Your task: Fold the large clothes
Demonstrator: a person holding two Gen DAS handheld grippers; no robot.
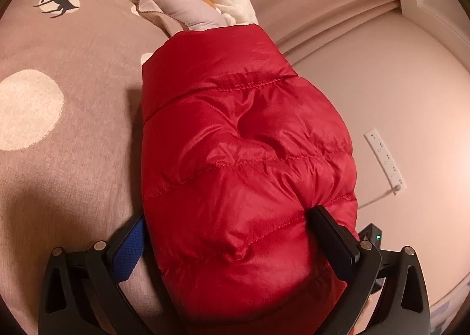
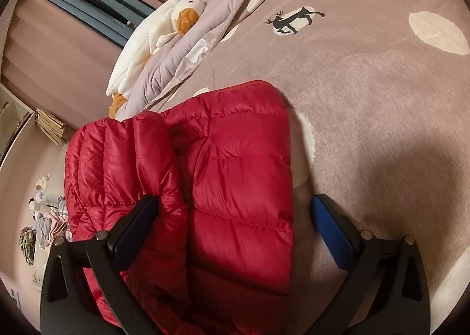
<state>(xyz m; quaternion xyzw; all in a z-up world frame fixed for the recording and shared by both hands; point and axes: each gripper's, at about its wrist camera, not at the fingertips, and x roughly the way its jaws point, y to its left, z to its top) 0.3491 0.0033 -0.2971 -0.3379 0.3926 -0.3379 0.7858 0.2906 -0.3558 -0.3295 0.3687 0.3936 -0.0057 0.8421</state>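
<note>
You work in home bedroom: bed under dotted deer-print cover [image 2: 367, 85], plush duck [image 2: 164, 29] against pillow [image 2: 182, 53], curtains [image 1: 337, 6], power strip [image 1: 384, 158] on floor.

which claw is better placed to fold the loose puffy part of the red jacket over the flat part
Likely the right claw: its left finger already presses the loose bulging section of the red jacket, beside the flat folded panel. The left claw widely straddles a bulky end overhanging the bed.

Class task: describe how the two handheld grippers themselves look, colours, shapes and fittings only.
The left gripper and right gripper look alike: black plastic frames with triangular cut-outs, silver round pivot pins, and two flat fingers, one with a blue textured pad. No hand, sleeve or cable shows.
</note>
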